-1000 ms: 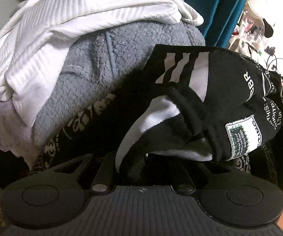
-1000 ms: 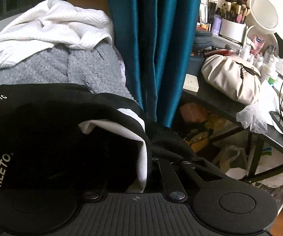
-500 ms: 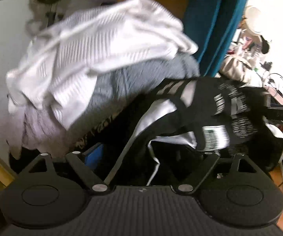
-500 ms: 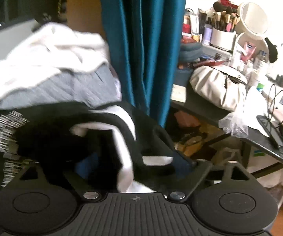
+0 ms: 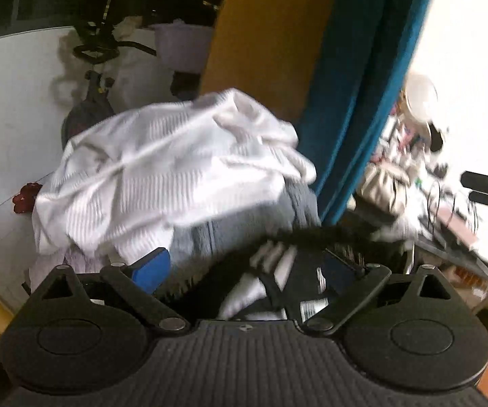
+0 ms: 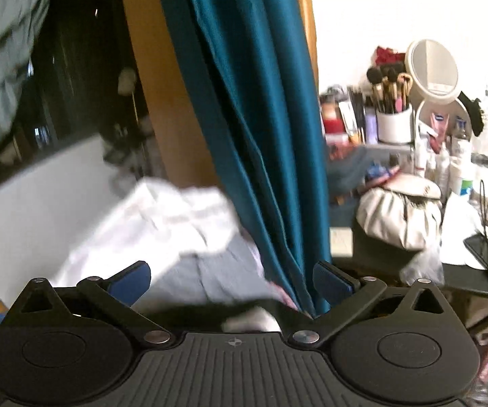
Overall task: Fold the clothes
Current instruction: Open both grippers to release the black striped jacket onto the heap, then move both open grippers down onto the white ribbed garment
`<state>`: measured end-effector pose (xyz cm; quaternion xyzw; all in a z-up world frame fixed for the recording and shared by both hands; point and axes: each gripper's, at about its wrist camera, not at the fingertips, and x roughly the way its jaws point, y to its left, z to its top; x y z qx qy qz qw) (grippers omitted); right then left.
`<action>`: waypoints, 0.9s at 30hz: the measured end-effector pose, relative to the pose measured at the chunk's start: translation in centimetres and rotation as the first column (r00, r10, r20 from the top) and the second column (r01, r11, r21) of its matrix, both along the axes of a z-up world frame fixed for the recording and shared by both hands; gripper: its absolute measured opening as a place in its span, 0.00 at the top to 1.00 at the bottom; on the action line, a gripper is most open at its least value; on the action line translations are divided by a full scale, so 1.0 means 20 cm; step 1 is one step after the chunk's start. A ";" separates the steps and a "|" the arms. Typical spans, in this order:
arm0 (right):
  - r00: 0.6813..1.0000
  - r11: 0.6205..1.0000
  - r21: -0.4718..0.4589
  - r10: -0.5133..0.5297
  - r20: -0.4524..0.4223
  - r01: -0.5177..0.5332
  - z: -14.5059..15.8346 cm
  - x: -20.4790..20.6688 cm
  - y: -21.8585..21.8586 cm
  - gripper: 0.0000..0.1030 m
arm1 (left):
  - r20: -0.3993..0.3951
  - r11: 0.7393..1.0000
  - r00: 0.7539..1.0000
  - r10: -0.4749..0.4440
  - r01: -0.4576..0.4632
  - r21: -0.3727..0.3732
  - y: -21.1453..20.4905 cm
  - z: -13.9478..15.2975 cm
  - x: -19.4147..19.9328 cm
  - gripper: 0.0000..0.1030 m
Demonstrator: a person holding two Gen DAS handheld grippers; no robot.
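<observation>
The step in hand looks like the release: the black garment (image 5: 277, 271) has been put down on the clothes pile, in front of the white ribbed garment (image 5: 176, 169) and the grey fleece (image 5: 237, 230). The left gripper (image 5: 250, 268) has just been opening; its fingers stand wide, the black cloth lies loose between them, not pressed. The right gripper (image 6: 230, 278) also has just been opening, fingers wide and empty, the black cloth below it. A second ago both were closed on this garment and close to it; now both views look from higher, with the blue curtain (image 6: 254, 135) beside the pile. Next move, I think: choose another piece from the pile.
</observation>
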<state>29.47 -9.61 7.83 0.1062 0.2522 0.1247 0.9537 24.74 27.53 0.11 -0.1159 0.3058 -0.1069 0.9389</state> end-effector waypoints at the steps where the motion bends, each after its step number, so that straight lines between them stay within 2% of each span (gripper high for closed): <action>1: 1.000 1.000 0.027 0.000 0.010 0.000 0.04 0.02 0.00 0.01 | 0.020 1.000 1.000 0.009 -0.009 -0.005 0.03 0.04 0.03 0.04; 3: 1.000 0.998 0.065 -0.003 0.030 0.001 0.13 0.08 0.00 0.01 | 0.069 1.000 0.997 0.024 -0.024 0.000 0.08 0.11 0.09 0.02; 7: 0.997 0.997 0.071 0.002 0.076 -0.008 0.25 0.20 0.08 0.01 | 0.122 0.999 0.991 0.046 -0.049 0.025 0.20 0.22 0.25 0.01; 12: 0.994 0.999 0.047 0.022 0.104 -0.027 0.30 0.39 0.24 0.01 | 0.117 0.995 0.992 0.038 -0.049 0.091 0.34 0.20 0.51 0.01; 19: 0.999 0.998 0.039 -0.043 -0.024 0.044 0.07 0.74 0.47 0.01 | 0.017 0.989 1.000 -0.012 0.010 0.145 0.42 -0.09 0.91 0.01; 24: 0.995 0.999 0.020 -0.048 -0.084 0.050 -0.12 0.93 0.68 0.01 | -0.026 0.994 0.996 -0.080 0.082 0.071 0.41 -0.27 1.12 0.01; 27: 0.994 1.000 0.000 -0.030 -0.108 0.030 -0.23 1.02 0.82 0.01 | -0.088 0.993 0.990 -0.112 0.114 0.013 0.41 -0.39 1.23 0.01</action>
